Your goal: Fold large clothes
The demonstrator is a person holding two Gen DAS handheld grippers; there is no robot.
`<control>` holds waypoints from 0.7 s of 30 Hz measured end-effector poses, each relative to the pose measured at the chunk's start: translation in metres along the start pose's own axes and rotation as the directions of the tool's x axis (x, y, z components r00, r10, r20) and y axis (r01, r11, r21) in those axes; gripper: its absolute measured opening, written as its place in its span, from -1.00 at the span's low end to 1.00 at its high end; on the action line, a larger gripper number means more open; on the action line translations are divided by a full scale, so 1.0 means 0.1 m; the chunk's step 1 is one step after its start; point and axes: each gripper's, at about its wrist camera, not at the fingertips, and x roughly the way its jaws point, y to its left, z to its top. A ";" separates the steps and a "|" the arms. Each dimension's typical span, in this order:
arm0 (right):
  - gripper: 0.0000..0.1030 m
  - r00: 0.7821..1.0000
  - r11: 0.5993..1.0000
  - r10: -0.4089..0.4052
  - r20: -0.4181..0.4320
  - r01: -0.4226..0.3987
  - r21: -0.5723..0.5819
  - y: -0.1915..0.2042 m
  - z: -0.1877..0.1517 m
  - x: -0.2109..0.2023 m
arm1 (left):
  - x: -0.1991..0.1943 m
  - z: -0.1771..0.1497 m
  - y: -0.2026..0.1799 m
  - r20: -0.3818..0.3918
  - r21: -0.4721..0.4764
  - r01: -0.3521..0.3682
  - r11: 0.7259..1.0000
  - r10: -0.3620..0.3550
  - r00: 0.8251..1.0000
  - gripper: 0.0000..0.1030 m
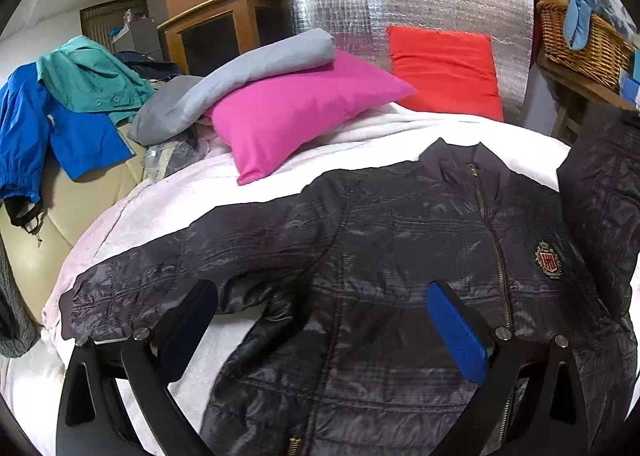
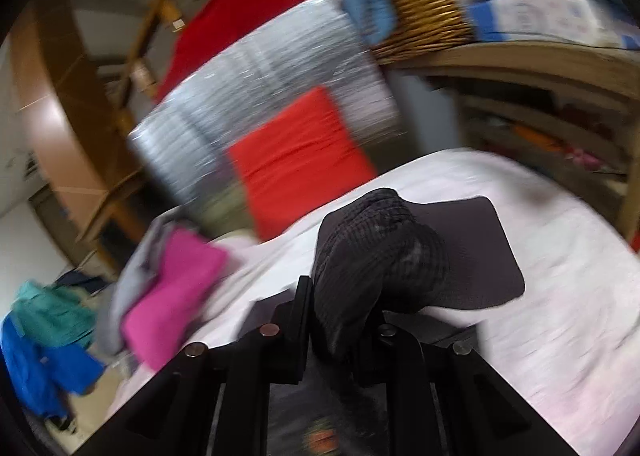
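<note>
White bedding covers the bed point(image 1: 380, 128), with the jacket point(image 1: 400, 256) spread flat across it, zip up. Your left gripper point(image 1: 320, 320) hovers over the near sleeve point(image 1: 160, 276), jaws wide and empty. Your right gripper point(image 2: 340, 320) pinches the other sleeve point(image 2: 376, 252); that slick fabric could slip free if you swing it fast.
</note>
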 end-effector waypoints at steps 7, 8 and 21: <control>-0.61 0.979 0.996 0.078 -0.186 -0.085 -0.025 0.75 -0.63 0.41 | -0.05 -0.06 0.32 -0.004 -0.042 -0.014 0.999 0.014 1.000 1.00; -0.61 0.973 0.996 0.080 -0.216 -0.087 -0.022 0.80 -0.73 0.47 | -0.05 -0.07 0.36 -0.006 -0.047 -0.016 0.999 0.016 1.000 1.00; 0.62 0.762 0.950 0.313 -0.567 -0.259 0.176 0.82 -1.89 0.81 | 0.00 -0.17 0.63 -0.030 -0.074 -0.052 0.996 0.050 0.998 1.00</control>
